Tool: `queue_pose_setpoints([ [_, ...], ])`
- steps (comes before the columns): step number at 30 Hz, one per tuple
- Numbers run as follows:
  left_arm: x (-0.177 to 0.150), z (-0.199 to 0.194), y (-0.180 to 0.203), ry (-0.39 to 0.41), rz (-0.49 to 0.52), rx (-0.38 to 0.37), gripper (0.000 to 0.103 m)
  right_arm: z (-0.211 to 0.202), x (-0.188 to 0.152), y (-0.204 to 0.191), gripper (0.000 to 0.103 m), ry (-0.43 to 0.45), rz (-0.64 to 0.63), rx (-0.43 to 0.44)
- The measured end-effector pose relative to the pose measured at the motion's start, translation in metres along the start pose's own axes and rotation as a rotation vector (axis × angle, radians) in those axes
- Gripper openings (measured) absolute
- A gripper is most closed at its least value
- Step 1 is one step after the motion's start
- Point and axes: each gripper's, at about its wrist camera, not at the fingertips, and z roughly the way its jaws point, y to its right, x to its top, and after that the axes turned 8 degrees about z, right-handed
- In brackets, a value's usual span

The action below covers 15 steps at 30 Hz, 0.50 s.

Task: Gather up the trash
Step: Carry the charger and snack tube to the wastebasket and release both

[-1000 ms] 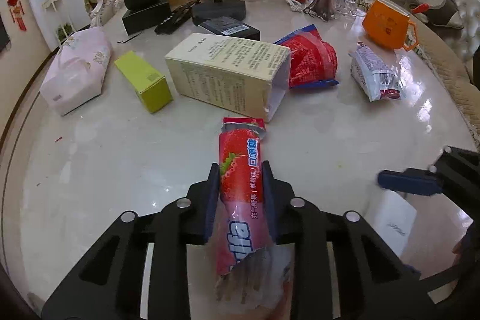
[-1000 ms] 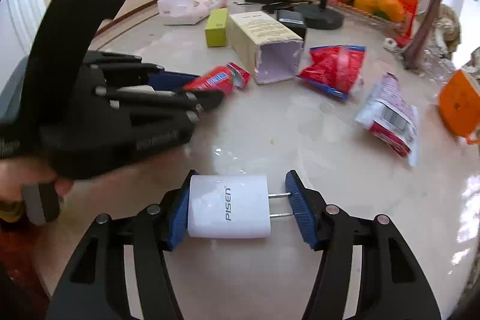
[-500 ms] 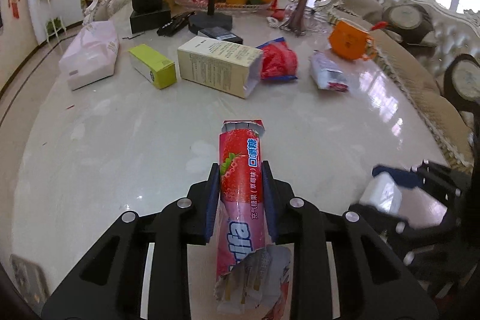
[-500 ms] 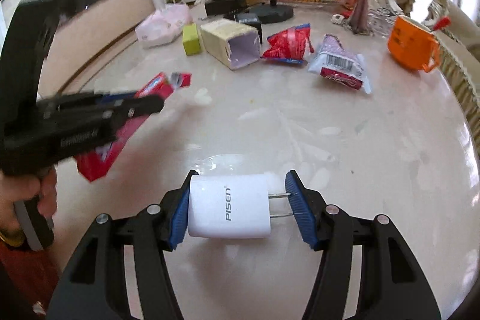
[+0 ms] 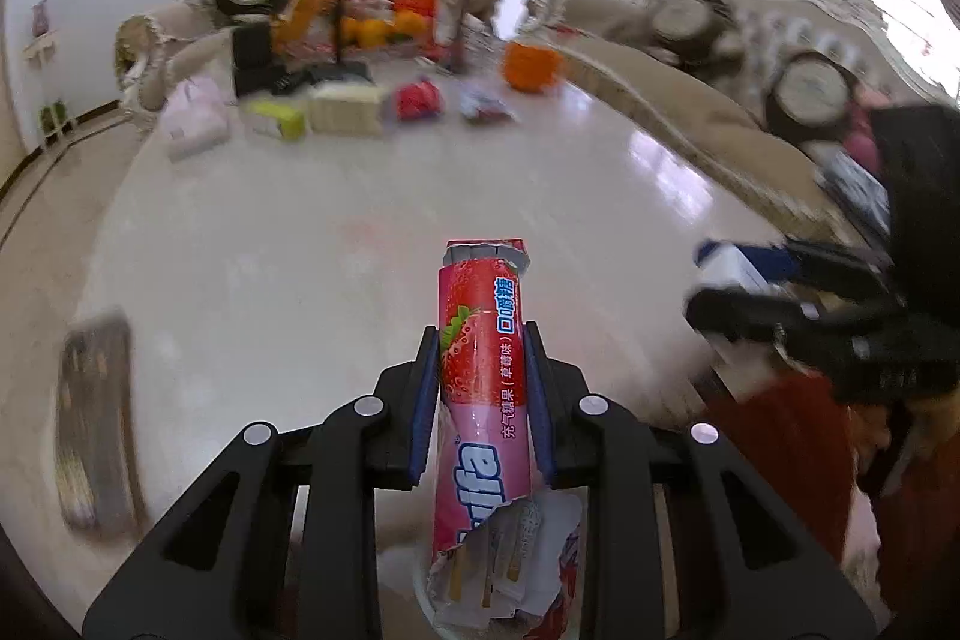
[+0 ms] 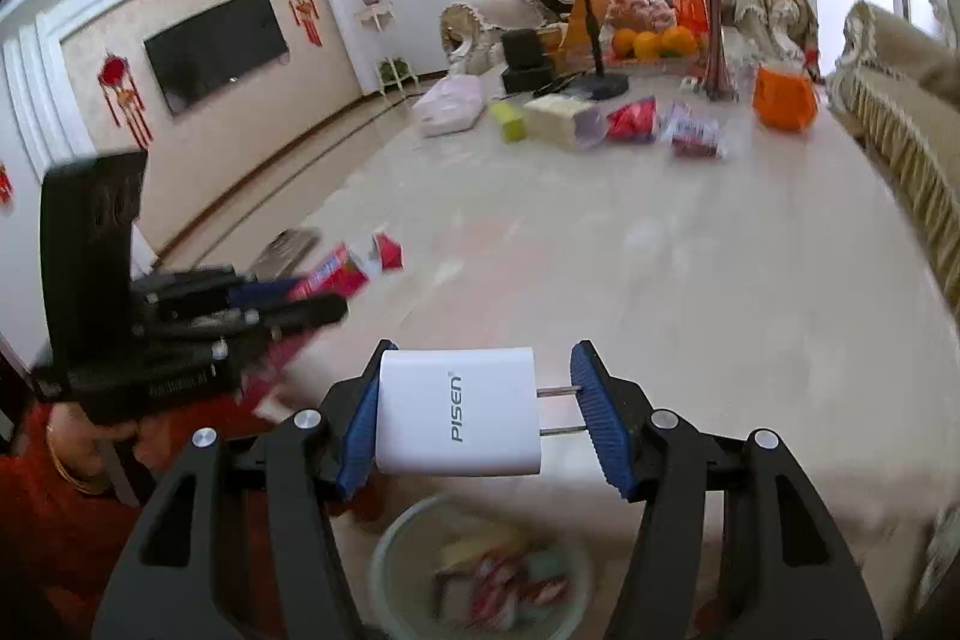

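Observation:
My left gripper point(image 5: 480, 329) is shut on a pink strawberry candy wrapper point(image 5: 480, 286), a long tube torn open at its near end. My right gripper point(image 6: 485, 349) is shut on a white PISEN charger plug point(image 6: 456, 412): one pad presses its body, the other its two prongs. Both are held above the near edge of the marble table point(image 6: 660, 280). A round trash bin point(image 6: 384, 550) holding several wrappers sits blurred just below the right gripper. In the right wrist view the left gripper point(image 6: 300, 307) with the candy wrapper point(image 6: 333, 274) is at the left.
At the table's far end lie a pink tissue pack point(image 6: 450, 103), a green box point(image 6: 509, 119), a cream carton point(image 6: 561, 118), a red snack bag point(image 6: 630, 119), a silver wrapper point(image 6: 690, 133) and an orange mug point(image 6: 783, 97). A sofa point(image 6: 900, 100) runs along the right. A red sleeve point(image 6: 60, 520) is at lower left.
Both grippers have pulled back from the far items and risen, each keeping its hold. The trash bin has come into view under the right gripper. The far objects look much smaller.

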Motion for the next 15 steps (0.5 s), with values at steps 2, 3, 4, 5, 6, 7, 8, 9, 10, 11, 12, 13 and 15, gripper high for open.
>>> queue_pose_setpoints([
  [2,-0.03,-0.01,0.016,-0.03,0.003,-0.037,0.027,-0.013,-0.03,-0.007,0.057,-0.017,0.012,0.002],
  [3,-0.042,-0.012,0.022,-0.047,0.003,-0.052,0.027,-0.017,-0.045,-0.009,0.057,-0.034,0.022,-0.005],
  [4,-0.061,-0.013,0.029,-0.073,0.0,-0.061,0.027,-0.017,-0.062,-0.009,0.057,-0.065,0.042,-0.008],
  [5,-0.078,-0.011,0.034,-0.102,-0.008,-0.058,0.027,-0.013,-0.078,-0.008,0.057,-0.104,0.065,-0.012],
  [6,-0.09,-0.006,0.037,-0.127,-0.011,-0.059,0.027,-0.007,-0.092,-0.006,0.057,-0.139,0.085,-0.021],
  [7,-0.107,0.005,0.039,-0.17,-0.027,-0.071,0.027,0.003,-0.105,-0.001,0.057,-0.18,0.114,-0.034],
  [8,-0.123,0.02,0.038,-0.216,-0.053,-0.087,0.027,0.015,-0.119,0.005,0.057,-0.223,0.15,-0.052],
  [9,-0.136,0.036,0.035,-0.254,-0.075,-0.103,0.027,0.035,-0.135,0.014,0.057,-0.283,0.195,-0.074],
  [10,-0.151,0.058,0.033,-0.295,-0.1,-0.11,0.027,0.053,-0.147,0.02,0.057,-0.321,0.222,-0.094],
  [11,-0.162,0.08,0.031,-0.338,-0.118,-0.104,0.027,0.065,-0.154,0.024,0.057,-0.347,0.232,-0.114],
  [12,-0.174,0.103,0.03,-0.381,-0.143,-0.1,0.027,0.086,-0.164,0.029,0.057,-0.382,0.237,-0.152],
  [13,-0.18,0.114,0.029,-0.39,-0.153,-0.098,0.027,0.101,-0.17,0.033,0.057,-0.4,0.236,-0.187],
  [15,-0.195,0.143,0.029,-0.45,-0.181,-0.097,0.027,0.121,-0.181,0.039,0.057,-0.432,0.252,-0.216],
])
